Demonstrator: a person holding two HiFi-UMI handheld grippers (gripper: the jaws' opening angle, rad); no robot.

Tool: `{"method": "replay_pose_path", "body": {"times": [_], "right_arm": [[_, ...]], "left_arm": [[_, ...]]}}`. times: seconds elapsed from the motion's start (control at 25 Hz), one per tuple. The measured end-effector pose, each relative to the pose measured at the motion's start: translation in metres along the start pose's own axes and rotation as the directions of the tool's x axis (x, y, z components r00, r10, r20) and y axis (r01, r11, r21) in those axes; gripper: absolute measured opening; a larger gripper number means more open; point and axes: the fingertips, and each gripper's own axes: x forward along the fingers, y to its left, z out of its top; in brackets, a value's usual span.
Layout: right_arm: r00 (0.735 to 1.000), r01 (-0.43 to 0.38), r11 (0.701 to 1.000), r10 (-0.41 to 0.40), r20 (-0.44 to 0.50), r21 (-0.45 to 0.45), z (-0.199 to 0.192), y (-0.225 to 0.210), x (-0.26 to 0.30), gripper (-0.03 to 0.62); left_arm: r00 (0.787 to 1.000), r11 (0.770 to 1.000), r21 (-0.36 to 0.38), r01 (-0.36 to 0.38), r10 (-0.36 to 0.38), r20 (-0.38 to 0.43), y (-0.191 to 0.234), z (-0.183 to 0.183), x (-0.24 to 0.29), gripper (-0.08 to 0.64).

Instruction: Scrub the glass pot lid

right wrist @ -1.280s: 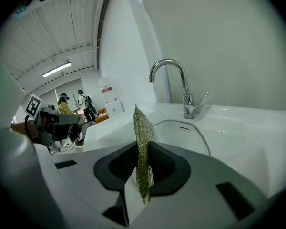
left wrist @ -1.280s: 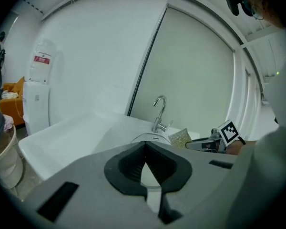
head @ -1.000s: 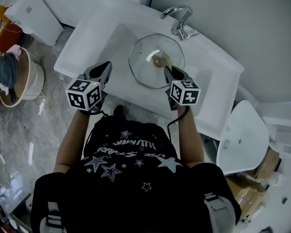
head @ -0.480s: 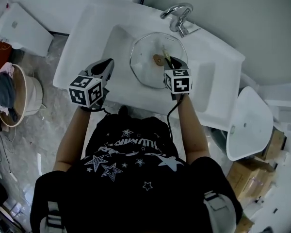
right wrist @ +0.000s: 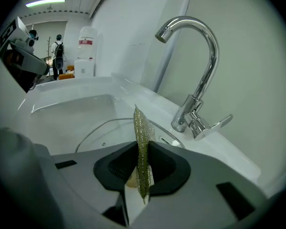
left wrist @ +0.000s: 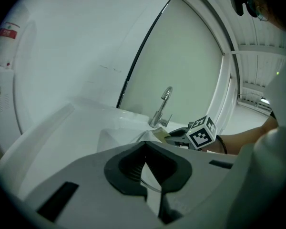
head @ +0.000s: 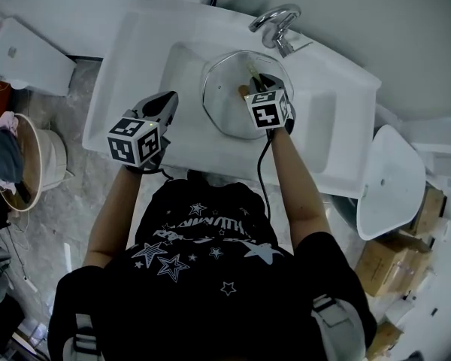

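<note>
- the right gripper (head: 260,83) has moved up the frame in the head view, from the lower right edge of the round clear glass pot lid (head: 224,104) to over its middle, just beside the small brownish knob (head: 243,91). i judge that a scrubbing stroke near the knob is about to begin or has just begun.
- its jaws are clenched on a thin, flat yellow-green scouring pad (right wrist: 142,128) with a coarse, glittery weave. the pad stands on edge and sticks out past the jaw tips toward the lid; whether it touches the glass i cannot tell.
- the left gripper (head: 165,102) has stayed at centre left of the head view, over the near edge of the glossy white sink (head: 135,43) and apart from the lid. its jaws are pressed together with nothing between them, so nothing steadies the lid.
- the lid lies flat in the sink basin, upper middle of the head view, just below the curved chrome tap (right wrist: 200,70). it is smooth glass with a thin metal rim, and will probably slide on the slick basin under a hard push.
</note>
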Motion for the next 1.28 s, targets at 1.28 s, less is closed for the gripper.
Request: {"method": "replay_pose_path", "body": {"times": [1.28], "right_arm": [[0.935, -0.354, 0.868, 0.336, -0.111, -0.349, -0.009, 0.104, 0.027, 0.069]], "left_arm": [[1.000, 0.999, -0.046, 0.009, -0.011, -0.026, 0.017, -0.006, 0.015, 0.008]]}}
